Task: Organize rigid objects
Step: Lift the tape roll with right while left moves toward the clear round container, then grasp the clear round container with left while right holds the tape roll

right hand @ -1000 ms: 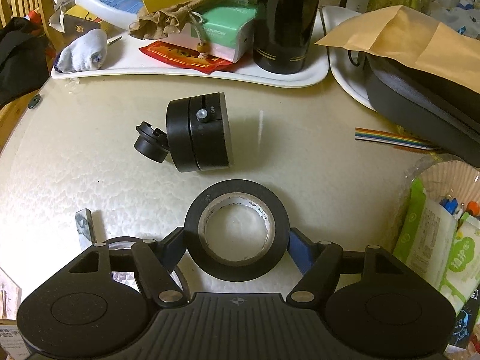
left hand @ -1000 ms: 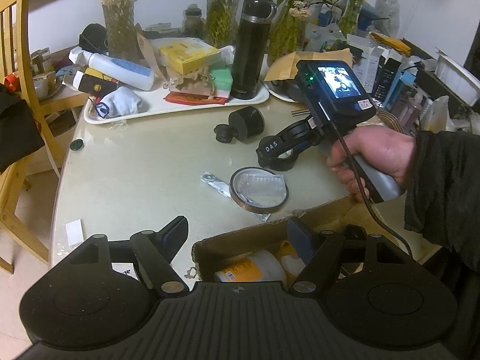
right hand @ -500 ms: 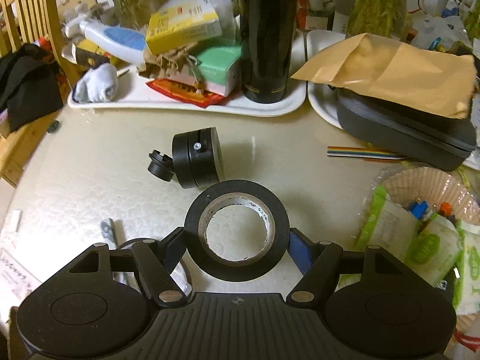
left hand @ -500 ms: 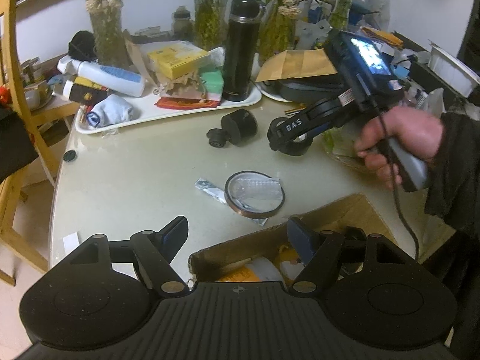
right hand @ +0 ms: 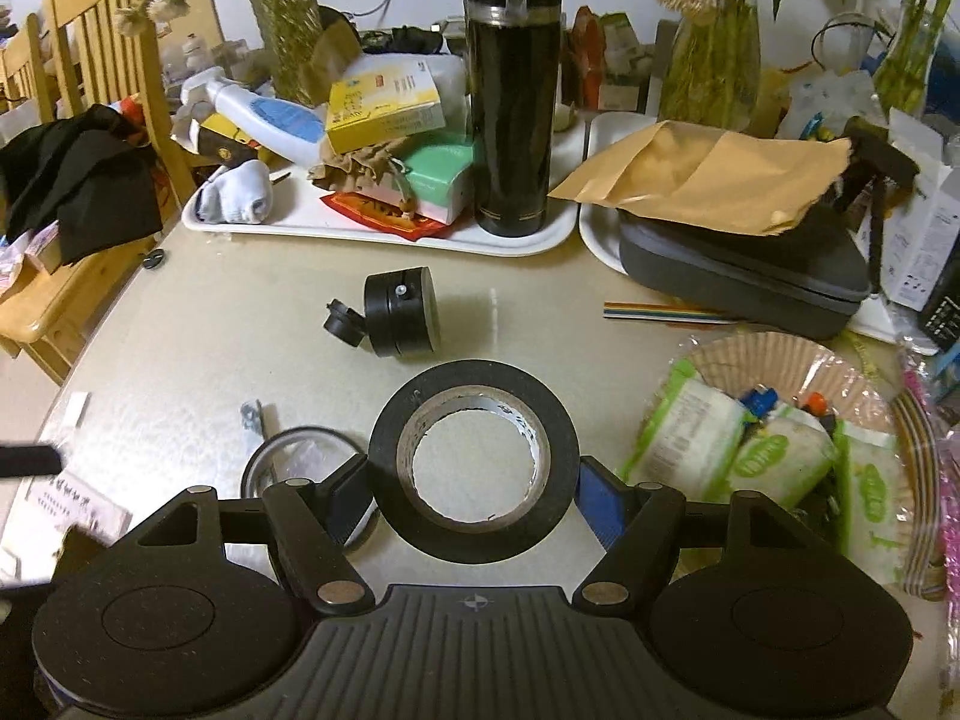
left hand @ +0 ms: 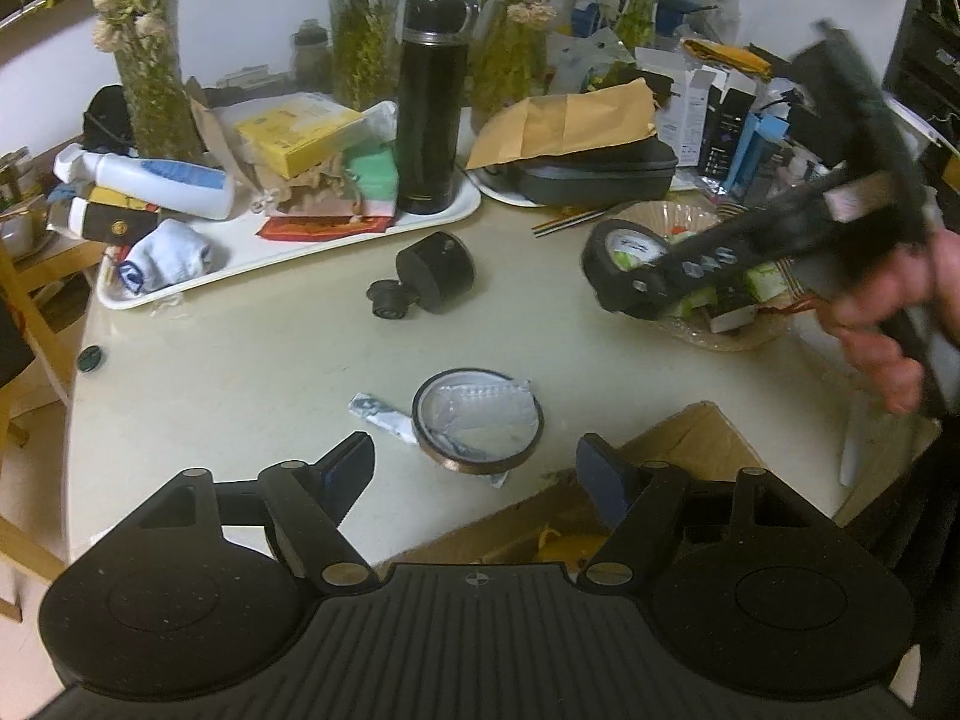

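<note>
I am clamping the black roll of electrical tape (right hand: 473,461) in my right hand-held gripper (right hand: 473,489), while my left hand-held gripper (left hand: 477,471) is hanging wide open and empty.

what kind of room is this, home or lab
Most likely a home dining area: a cluttered round table, a wooden chair, vases of plants, and a tray holding a thermos and household bits.

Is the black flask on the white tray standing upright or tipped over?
Upright: the black flask stands on its base on the white tray, cap on top.
</note>
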Demonstrator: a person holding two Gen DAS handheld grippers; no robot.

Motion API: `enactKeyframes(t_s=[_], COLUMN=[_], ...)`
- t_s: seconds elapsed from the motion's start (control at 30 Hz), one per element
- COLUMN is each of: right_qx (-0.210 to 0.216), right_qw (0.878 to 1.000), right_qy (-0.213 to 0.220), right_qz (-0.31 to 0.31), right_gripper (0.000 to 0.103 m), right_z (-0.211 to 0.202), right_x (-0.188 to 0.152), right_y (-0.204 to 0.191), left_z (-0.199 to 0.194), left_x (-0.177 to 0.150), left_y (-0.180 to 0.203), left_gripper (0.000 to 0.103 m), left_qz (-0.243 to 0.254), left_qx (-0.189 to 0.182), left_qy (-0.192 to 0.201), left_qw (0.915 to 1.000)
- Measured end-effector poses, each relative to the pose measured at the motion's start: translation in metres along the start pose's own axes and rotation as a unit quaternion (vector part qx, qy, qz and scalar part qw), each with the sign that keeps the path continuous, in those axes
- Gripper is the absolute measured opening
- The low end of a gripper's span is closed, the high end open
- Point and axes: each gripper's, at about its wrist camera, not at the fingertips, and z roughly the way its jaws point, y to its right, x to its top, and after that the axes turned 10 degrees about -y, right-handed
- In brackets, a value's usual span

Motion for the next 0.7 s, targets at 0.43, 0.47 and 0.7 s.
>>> enactKeyframes(t_s=[0.43,0.47,0.7], right_qx=[0.023,0.024,0.033], right_qw=[0.998,0.998,0.997], right_qy=[0.033,0.034,0.032], right_qz=[0.038,0.043,0.056], right_gripper=[0.075,0.075,0.075], right_z=[-0.043,-0.044,-0.044], right_x=[-0.039,-0.039,-0.04], right_y=[0.02,0.022,0.033], left_z=[0.053,0.058,0.099], left_x=[0.036,0.039,0.054], left_y=[-0.006,-0.007,-0.014], left_gripper=[0.096,0.096,0.096], left_qz=[0.021,0.024,0.059], left_qx=[-0.024,-0.027,-0.056], left_qy=[-0.041,-0.044,-0.089], left_qw=[0.9987,0.9984,0.9927])
